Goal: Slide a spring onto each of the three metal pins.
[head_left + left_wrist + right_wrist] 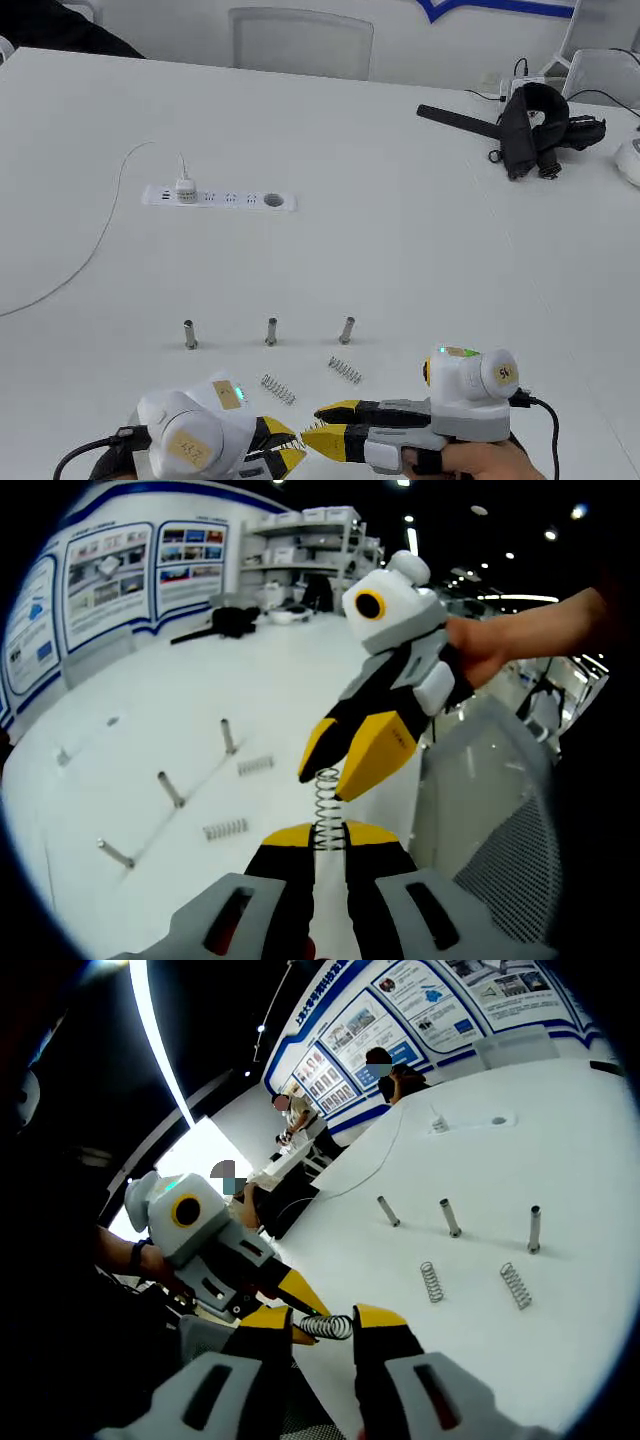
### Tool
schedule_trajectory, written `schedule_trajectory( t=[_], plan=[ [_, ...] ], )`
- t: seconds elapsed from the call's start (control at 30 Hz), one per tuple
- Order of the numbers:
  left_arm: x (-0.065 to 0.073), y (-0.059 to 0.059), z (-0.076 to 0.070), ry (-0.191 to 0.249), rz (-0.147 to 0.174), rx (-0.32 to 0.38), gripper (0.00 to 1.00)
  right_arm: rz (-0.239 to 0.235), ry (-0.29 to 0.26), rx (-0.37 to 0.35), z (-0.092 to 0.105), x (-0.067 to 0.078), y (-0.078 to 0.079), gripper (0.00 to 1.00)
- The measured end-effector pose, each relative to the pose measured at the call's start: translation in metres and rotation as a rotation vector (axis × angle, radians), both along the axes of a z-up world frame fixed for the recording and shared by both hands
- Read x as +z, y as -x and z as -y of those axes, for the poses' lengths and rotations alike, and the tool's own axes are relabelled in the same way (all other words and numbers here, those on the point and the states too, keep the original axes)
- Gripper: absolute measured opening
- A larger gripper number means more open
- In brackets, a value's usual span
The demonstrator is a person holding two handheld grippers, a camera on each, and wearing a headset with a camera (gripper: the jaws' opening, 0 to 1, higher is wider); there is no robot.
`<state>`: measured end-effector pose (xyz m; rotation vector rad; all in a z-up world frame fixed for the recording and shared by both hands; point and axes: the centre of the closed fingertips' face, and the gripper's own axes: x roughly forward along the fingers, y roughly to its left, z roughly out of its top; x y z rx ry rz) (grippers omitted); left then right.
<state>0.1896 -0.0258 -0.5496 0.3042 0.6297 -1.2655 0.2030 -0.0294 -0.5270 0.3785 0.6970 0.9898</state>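
Observation:
Three short metal pins [190, 334] [271, 331] [347, 330] stand in a row on the white table [420, 250], all bare. Two loose springs [278, 389] [345, 370] lie just in front of them. A third spring [327, 798] is off the table, with my left gripper [328, 832] shut on one end. My right gripper [327, 1322] is open, its yellow jaws straddling the spring's [330, 1327] free end. In the head view both grippers meet tip to tip near the table's front edge, left gripper [285, 447] facing right gripper [318, 425].
A white power strip [220, 197] with a plug and a cable lies beyond the pins. Black strapped gear [530, 115] rests at the back right, and a chair [300, 40] stands behind the table. People stand at the back of the right gripper view.

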Motion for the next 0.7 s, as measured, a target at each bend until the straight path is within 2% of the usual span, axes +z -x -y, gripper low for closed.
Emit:
schedule_trajectory(
  t=[0.23,0.4,0.57,0.63,0.7],
  plan=[
    [0.003,-0.001,-0.001,0.006,0.007,-0.012,0.10,0.000,-0.001,0.025,0.000,0.004,0.001,0.24],
    [0.010,0.000,0.003,0.028,0.024,-0.026,0.10,0.001,0.022,0.017,0.004,-0.001,-0.002,0.24],
    [0.011,0.000,0.004,0.029,0.032,-0.033,0.10,-0.011,0.009,0.045,-0.001,0.001,0.005,0.24],
    [0.012,-0.001,0.004,0.031,0.035,-0.033,0.10,-0.026,0.034,0.050,0.000,-0.005,0.007,0.23],
    [0.012,-0.001,0.004,0.030,0.034,-0.035,0.10,-0.023,0.036,0.058,-0.001,-0.004,0.008,0.20]
  ],
)
